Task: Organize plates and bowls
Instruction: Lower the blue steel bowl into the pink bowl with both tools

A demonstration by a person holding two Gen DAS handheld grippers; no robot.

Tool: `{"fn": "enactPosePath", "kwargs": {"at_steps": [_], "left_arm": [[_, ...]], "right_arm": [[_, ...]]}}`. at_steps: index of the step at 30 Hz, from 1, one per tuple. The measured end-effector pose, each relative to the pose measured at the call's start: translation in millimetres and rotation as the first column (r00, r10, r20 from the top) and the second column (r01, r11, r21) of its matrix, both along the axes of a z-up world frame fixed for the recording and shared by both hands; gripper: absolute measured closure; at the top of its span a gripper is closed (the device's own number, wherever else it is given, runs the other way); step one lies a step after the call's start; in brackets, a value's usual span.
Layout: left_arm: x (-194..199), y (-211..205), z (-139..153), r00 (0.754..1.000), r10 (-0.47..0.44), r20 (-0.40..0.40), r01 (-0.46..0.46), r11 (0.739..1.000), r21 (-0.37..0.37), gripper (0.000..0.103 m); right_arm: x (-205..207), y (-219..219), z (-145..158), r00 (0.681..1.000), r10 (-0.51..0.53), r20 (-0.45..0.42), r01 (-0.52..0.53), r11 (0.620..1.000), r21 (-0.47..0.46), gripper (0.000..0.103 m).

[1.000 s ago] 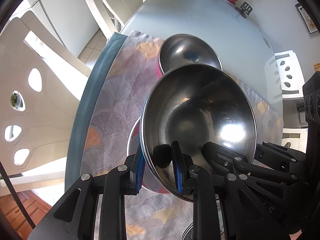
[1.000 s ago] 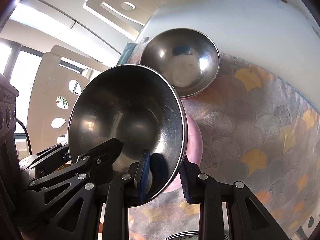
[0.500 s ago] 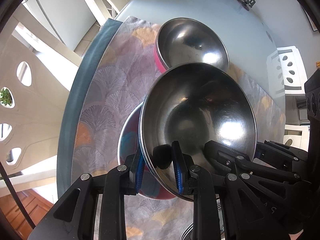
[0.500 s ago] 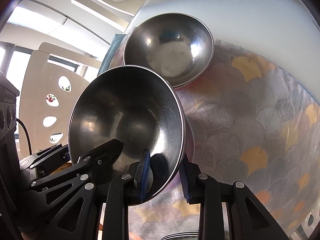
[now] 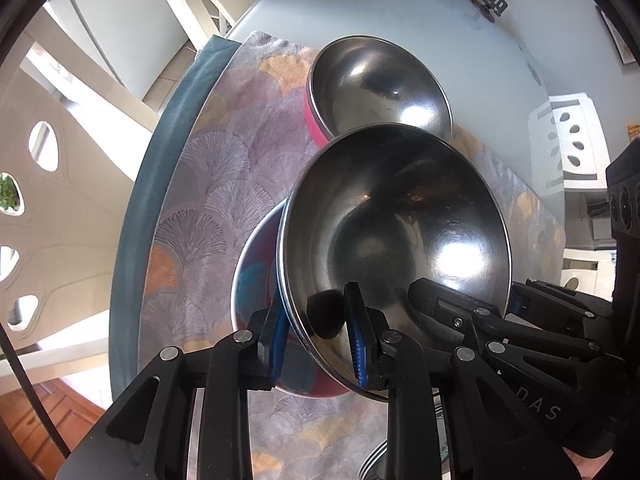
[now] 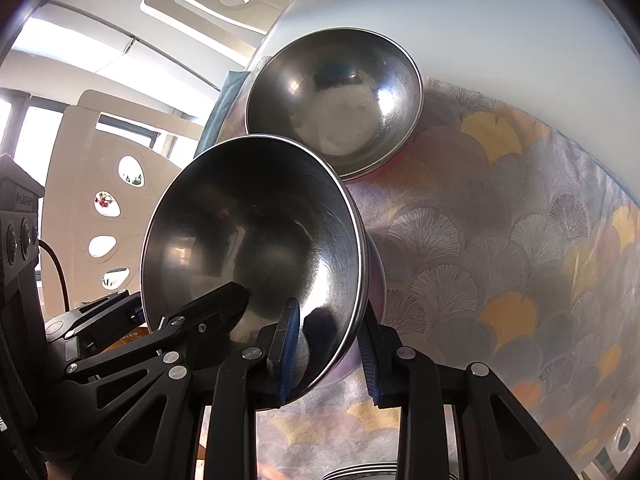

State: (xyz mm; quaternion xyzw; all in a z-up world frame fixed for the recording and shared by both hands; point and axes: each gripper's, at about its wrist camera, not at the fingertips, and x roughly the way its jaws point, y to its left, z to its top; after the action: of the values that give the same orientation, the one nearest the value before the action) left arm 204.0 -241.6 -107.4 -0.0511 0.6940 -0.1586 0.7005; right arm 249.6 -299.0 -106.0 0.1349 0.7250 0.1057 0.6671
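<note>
Now steel bowl (image 5: 396, 240), clamped at rim by left gripper (image 5: 318, 344) and right gripper (image 6: 328, 352), has moved closer to second bowl (image 5: 376, 88); stacking likely next

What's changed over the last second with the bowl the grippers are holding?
The held bowl has come down over the pink bowl beneath, nearer the far bowl. Both the left gripper and the right gripper stay clamped on its rim.
</note>
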Motion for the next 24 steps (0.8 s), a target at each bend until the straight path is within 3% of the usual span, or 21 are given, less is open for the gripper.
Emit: {"fn": "enactPosePath", "kwargs": {"at_steps": [13,24], "left_arm": [[-7.0,14.6,1.4,1.0,0.006,-0.005,-0.006,1.0,-0.019,0.078],[-13.5,14.5,2.5,1.0,-0.004,0.006,0.004,1.0,0.009,0.078]], "right_arm": [[-5.1,-1.3,2.9,1.0,0.018,-0.005,-0.018,1.0,0.007,0.075],[-11.7,-2.3,6.7,1.0,0.015,-0.005,-0.014,1.0,0.007,0.075]]}}
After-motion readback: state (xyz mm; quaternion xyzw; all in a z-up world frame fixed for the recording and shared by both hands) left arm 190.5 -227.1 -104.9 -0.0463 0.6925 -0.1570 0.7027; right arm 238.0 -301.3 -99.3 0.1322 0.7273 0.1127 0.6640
